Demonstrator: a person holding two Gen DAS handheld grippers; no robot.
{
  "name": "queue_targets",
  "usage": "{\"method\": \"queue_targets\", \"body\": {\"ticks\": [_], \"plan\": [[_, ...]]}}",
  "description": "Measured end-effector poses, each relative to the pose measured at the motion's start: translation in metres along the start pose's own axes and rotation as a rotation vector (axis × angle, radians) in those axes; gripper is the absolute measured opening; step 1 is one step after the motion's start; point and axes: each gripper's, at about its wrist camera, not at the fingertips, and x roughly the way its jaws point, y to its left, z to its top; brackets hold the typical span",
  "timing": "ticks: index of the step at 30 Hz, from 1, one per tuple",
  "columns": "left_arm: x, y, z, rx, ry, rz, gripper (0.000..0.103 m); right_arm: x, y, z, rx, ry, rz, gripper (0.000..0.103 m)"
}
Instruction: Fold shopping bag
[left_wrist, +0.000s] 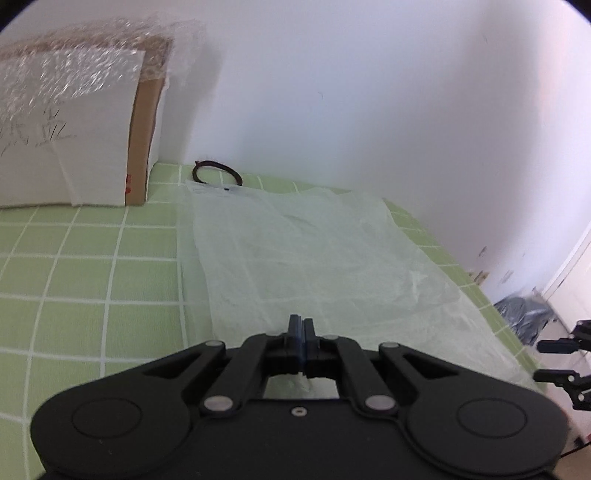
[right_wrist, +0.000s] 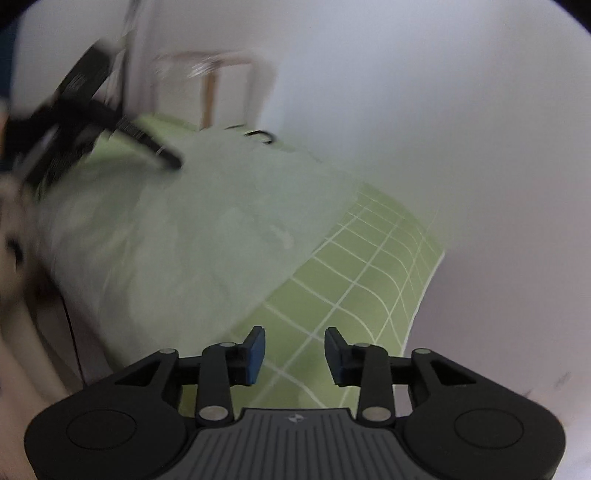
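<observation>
right now the thin translucent shopping bag (left_wrist: 295, 254) is lying spread flat on the green checked cloth (left_wrist: 92, 266), with the left gripper (left_wrist: 301, 332) sitting pinched shut at its near edge, though whether any film is caught between the pads is hard to tell. the right gripper (right_wrist: 294, 354) is hanging with its jaws apart and nothing between them, over bare cloth just beside the bag's edge. likely the trouble is coming from that slippery film: if the left pinch is holding nothing, the edge is going to stay put when lifted, and the right jaws are risking closing on cloth instead of bag.
</observation>
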Motion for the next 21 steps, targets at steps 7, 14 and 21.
{"method": "queue_targets", "body": {"ticks": [7, 14, 21], "plan": [[0.009, -0.007, 0.010, 0.067, 0.011, 0.063, 0.002, -0.006, 0.032, -0.011, -0.269, -0.100, -0.011, 0.041], [0.013, 0.002, 0.018, 0.090, 0.052, 0.014, 0.002, 0.014, 0.052, -0.004, -0.512, -0.186, -0.099, 0.049], [0.013, 0.001, 0.019, 0.125, 0.068, -0.005, 0.002, 0.041, 0.036, 0.005, -0.714, -0.247, -0.107, 0.057]]}}
